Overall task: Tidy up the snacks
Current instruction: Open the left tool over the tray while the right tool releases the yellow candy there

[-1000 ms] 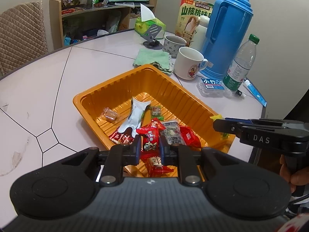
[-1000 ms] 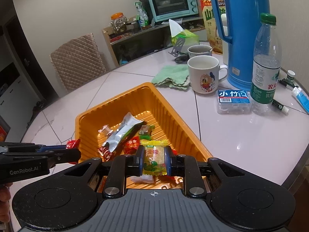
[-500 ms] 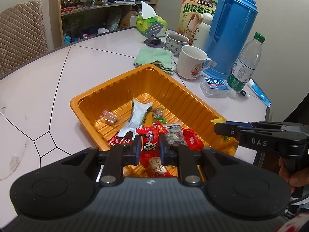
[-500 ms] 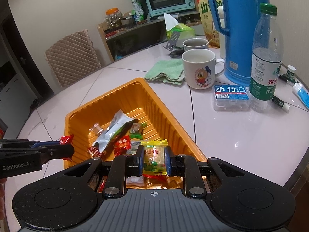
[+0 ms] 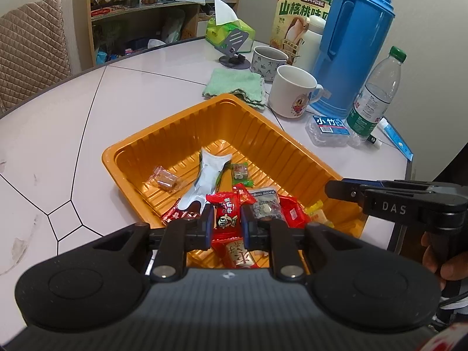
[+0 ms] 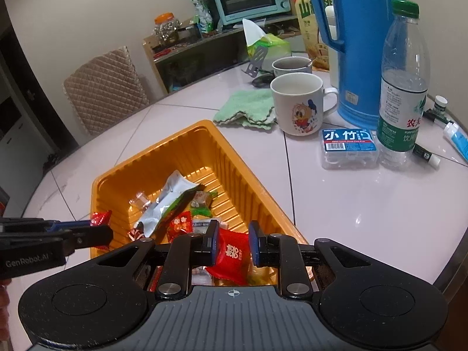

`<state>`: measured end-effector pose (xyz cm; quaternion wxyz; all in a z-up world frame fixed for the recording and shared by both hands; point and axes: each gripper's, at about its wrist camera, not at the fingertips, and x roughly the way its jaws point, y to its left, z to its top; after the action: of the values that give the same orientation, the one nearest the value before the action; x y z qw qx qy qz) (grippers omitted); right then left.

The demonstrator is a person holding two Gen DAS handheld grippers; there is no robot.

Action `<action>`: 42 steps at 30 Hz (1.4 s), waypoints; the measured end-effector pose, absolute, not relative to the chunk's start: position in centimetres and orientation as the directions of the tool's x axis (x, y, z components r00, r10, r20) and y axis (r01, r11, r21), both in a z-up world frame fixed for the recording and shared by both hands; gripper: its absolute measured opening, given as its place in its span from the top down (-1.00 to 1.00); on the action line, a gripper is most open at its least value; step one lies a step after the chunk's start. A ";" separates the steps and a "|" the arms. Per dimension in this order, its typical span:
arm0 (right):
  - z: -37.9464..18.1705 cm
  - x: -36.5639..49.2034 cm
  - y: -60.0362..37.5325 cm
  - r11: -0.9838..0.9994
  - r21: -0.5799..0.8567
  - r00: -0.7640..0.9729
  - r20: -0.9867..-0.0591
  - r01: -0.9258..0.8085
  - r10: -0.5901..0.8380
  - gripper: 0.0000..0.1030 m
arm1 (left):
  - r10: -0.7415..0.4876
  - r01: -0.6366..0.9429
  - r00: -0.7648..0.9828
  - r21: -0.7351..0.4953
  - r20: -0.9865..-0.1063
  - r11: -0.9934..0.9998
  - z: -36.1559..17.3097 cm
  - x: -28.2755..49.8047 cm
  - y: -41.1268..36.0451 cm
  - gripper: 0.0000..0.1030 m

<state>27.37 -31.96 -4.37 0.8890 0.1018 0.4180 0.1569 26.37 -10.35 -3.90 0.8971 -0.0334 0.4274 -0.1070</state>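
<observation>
An orange tray on the white table holds several wrapped snacks, among them a silver packet and a red packet. My left gripper is shut on a red snack packet and holds it over the tray's near edge. My right gripper is open and empty over the tray's near right corner. A yellow snack lies in the tray below it. The tray also shows in the right wrist view, with the left gripper at its left edge.
Behind the tray lie a green cloth, a white cartoon mug, a grey mug, a blue thermos, a water bottle, a floss box and a tissue box. A chair stands at the far left.
My right gripper has opened and let go of the yellow snack, which dropped into the tray. My left gripper still holds the red packet and has barely moved.
</observation>
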 end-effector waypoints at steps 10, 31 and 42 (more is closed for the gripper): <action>-4.8 27.6 -31.4 0.925 0.324 0.586 -0.717 -0.201 0.378 0.56 | -0.218 0.163 0.602 -0.149 -0.768 0.975 -4.5 27.2 -10.7 0.67; -4.1 26.3 -31.8 0.929 0.323 0.618 -0.698 -0.178 0.361 -0.27 | -0.192 0.142 0.621 -0.132 -0.760 0.981 -4.3 27.2 -11.1 0.38; -2.0 23.1 -32.0 0.902 0.353 0.605 -0.671 -0.248 0.429 -0.57 | -0.131 0.059 0.645 -0.122 -0.753 0.991 -1.7 21.5 -10.8 0.11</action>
<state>23.07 -32.04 -1.99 0.8886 0.1128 0.4018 0.1903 21.51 -10.82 -1.75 0.9060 -0.0430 0.4179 -0.0522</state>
